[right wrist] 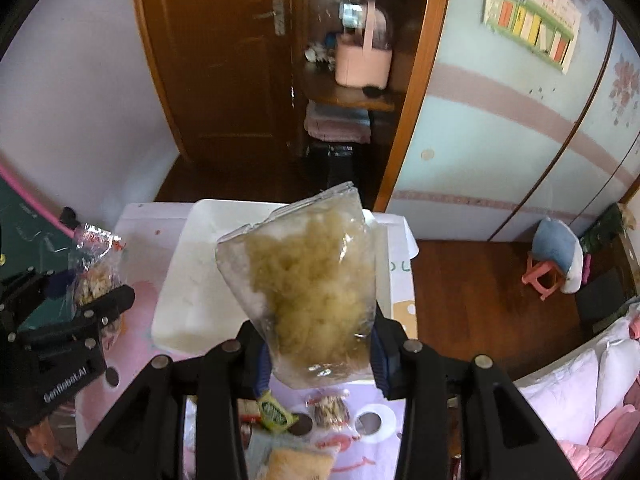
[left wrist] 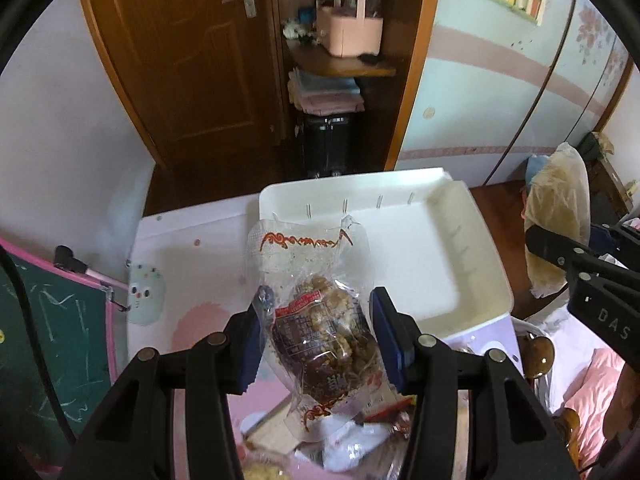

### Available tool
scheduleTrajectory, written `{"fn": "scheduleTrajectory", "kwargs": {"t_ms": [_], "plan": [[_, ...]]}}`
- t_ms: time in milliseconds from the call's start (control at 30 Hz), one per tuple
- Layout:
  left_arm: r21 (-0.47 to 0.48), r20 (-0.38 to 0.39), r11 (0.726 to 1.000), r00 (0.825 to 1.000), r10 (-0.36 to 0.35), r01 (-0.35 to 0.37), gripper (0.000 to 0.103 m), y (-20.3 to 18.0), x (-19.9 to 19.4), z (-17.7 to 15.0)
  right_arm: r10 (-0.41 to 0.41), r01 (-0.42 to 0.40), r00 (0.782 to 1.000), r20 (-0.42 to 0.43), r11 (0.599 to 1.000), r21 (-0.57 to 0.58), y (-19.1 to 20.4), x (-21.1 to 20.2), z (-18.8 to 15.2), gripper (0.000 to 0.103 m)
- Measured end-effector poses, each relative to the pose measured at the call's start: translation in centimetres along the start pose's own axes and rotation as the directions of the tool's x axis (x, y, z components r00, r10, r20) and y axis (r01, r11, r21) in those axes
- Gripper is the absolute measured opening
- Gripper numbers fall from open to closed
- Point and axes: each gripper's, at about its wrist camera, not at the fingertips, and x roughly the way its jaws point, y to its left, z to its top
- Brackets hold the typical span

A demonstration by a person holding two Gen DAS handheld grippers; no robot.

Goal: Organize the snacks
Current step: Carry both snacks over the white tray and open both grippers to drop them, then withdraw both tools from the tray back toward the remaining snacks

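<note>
While both hand-held grippers clamp snack bags, the shallow white plastic tray [left wrist: 460, 240] lies just ahead, nearer the left hand-held gripper [left wrist: 320, 328], which grips a clear nut packet [left wrist: 320, 320]; the right hand-held gripper [right wrist: 320, 352] holds a clear bag of yellow crisps [right wrist: 308, 280].

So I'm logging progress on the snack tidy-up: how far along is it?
Early. The white bin looks empty, so nothing is stored yet. In hand: the left gripper holds a nut packet, and the right gripper holds a bag of yellow snacks. Left: several small packets on the table.
</note>
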Motion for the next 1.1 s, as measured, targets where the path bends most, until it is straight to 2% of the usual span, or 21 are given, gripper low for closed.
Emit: {"fn": "scheduleTrajectory", "kwargs": {"t_ms": [133, 433, 467, 533, 600, 633, 700, 767, 867, 967, 1100], "plan": [[-0.001, -0.032, 1.000, 0.999, -0.009, 0.009, 0.048, 0.3, 3.7, 0.8, -0.003, 0.005, 0.998, -0.063, 0.999, 0.032, 0.4, 4.0, 0.7, 0.040], [0.027, -0.085, 1.000, 0.996, -0.001, 0.004, 0.049, -0.3, 9.4, 1.0, -0.029, 0.036, 0.986, -0.163, 0.998, 0.042, 0.9, 9.1, 0.1, 0.040], [0.037, -0.079, 0.999, 0.997, 0.009, -0.006, 0.051, -0.5, 9.7, 0.9, -0.029, 0.037, 0.985, -0.168, 0.998, 0.044, 1.0, 9.4, 0.1, 0.040], [0.059, -0.072, 0.998, 0.997, 0.024, -0.020, 0.064, -0.9, 9.9, 0.7, -0.030, 0.039, 0.984, -0.176, 0.998, 0.044, 1.0, 9.8, -0.2, 0.040], [0.068, -0.052, 0.997, 0.998, 0.043, -0.039, 0.082, -1.0, 9.7, 0.6, -0.026, 0.036, 0.982, -0.185, 0.998, 0.047, 0.9, 10.3, -0.3, 0.040], [0.073, -0.032, 0.996, 0.998, 0.049, -0.047, 0.085, -1.1, 9.5, 0.6, -0.014, 0.025, 0.981, -0.191, 0.998, 0.057, 0.8, 10.4, -0.5, 0.041], [0.078, -0.010, 0.996, 0.999, 0.052, -0.051, 0.091, -1.0, 9.0, 0.5, 0.014, 0.000, 0.981, -0.193, 0.997, 0.072, 0.6, 10.4, -0.5, 0.044], [0.073, -0.007, 0.996, 0.999, 0.047, -0.046, 0.091, -0.8, 8.7, 0.4, 0.017, -0.006, 0.987, -0.160, 0.998, 0.068, 0.6, 9.9, -0.7, 0.059], [0.050, -0.011, 0.998, 0.999, 0.041, -0.041, 0.091, -0.3, 8.3, 0.2, -0.003, 0.008, 0.993, -0.118, 0.999, 0.044, 0.9, 9.0, -0.6, 0.069], [0.031, -0.014, 0.999, 0.999, 0.036, -0.036, 0.091, 0.1, 7.8, -0.1, 0.005, 0.000, 0.994, -0.106, 0.999, 0.049, 0.8, 8.5, -0.5, 0.074], [0.027, -0.002, 0.999, 0.999, 0.042, -0.042, 0.091, 0.2, 6.8, -0.7, 0.014, -0.009, 0.995, -0.099, 0.999, 0.051, 0.8, 7.7, -0.5, 0.075]]}}
